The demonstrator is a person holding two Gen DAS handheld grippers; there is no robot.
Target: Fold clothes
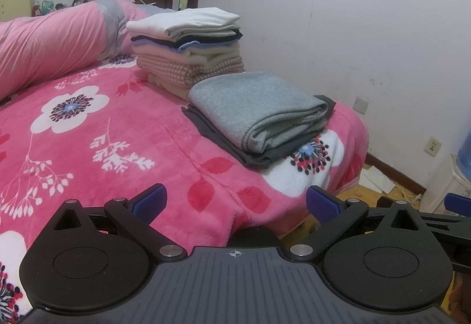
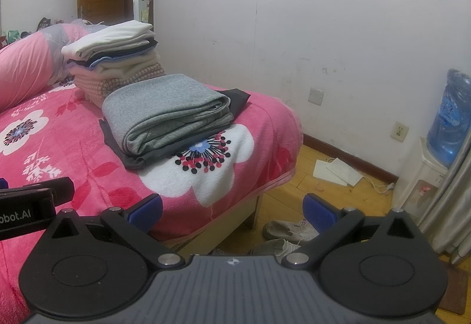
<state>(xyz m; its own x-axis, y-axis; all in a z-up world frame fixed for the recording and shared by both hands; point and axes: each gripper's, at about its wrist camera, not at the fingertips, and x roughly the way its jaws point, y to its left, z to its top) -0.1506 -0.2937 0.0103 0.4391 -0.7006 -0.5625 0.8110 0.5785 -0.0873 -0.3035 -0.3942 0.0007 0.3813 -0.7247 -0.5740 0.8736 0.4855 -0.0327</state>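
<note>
A folded grey garment (image 1: 259,110) (image 2: 167,112) lies on a folded dark grey one (image 1: 262,156) (image 2: 138,160) near the bed's right corner. Behind them stands a tall stack of folded clothes (image 1: 188,44) (image 2: 114,56) with a white piece on top. My left gripper (image 1: 235,204) is open over the pink floral blanket (image 1: 117,123), well short of the grey garment, with nothing between its blue pads (image 1: 150,203). My right gripper (image 2: 232,207) is open too, held off the bed's corner above the floor. The left gripper's black body (image 2: 32,206) shows at the left edge of the right wrist view.
A rolled pink quilt (image 1: 50,47) lies along the bed's left side. The white wall (image 1: 353,29) runs close to the right. On the wooden floor are shoes (image 2: 288,231), papers (image 2: 338,172) and a water dispenser with a blue bottle (image 2: 450,117).
</note>
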